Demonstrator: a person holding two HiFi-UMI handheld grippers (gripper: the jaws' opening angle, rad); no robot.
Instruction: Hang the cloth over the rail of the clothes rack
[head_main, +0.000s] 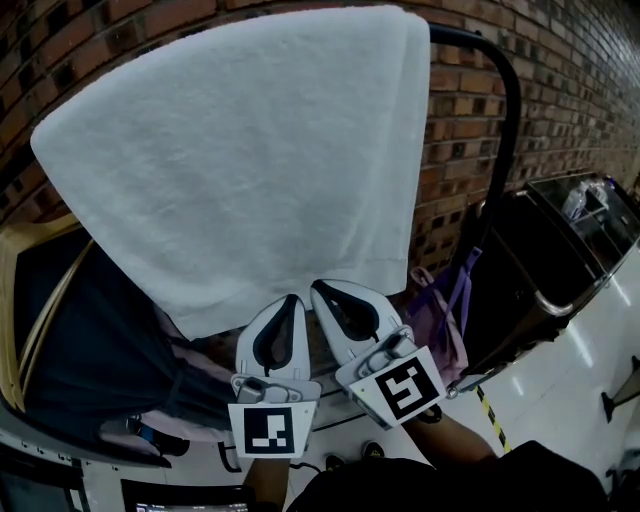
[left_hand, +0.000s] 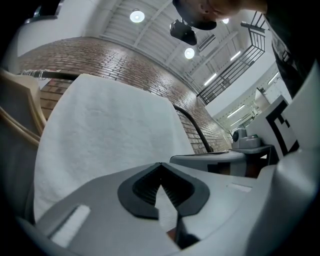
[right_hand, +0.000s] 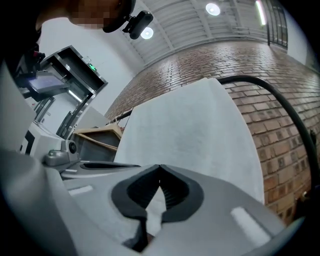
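A white cloth (head_main: 250, 150) hangs spread over the black rail (head_main: 500, 90) of the clothes rack, against a brick wall. My left gripper (head_main: 293, 298) and right gripper (head_main: 316, 286) sit side by side at the middle of the cloth's lower edge. Both point slightly upward, and each is shut on that hem. In the left gripper view the jaw tips (left_hand: 161, 164) meet, with white fabric in the hollow behind them and the cloth (left_hand: 110, 130) rising ahead. The right gripper view shows the same: tips (right_hand: 160, 166) shut, cloth (right_hand: 190, 130) above, curved rail (right_hand: 280, 100) at the right.
Dark garments (head_main: 90, 340) on a wooden hanger hang on the rack at the left. A purple item (head_main: 440, 310) dangles by the rack's right post. A dark metal-rimmed cabinet (head_main: 560, 260) stands at the right on a glossy floor with striped tape (head_main: 492, 415).
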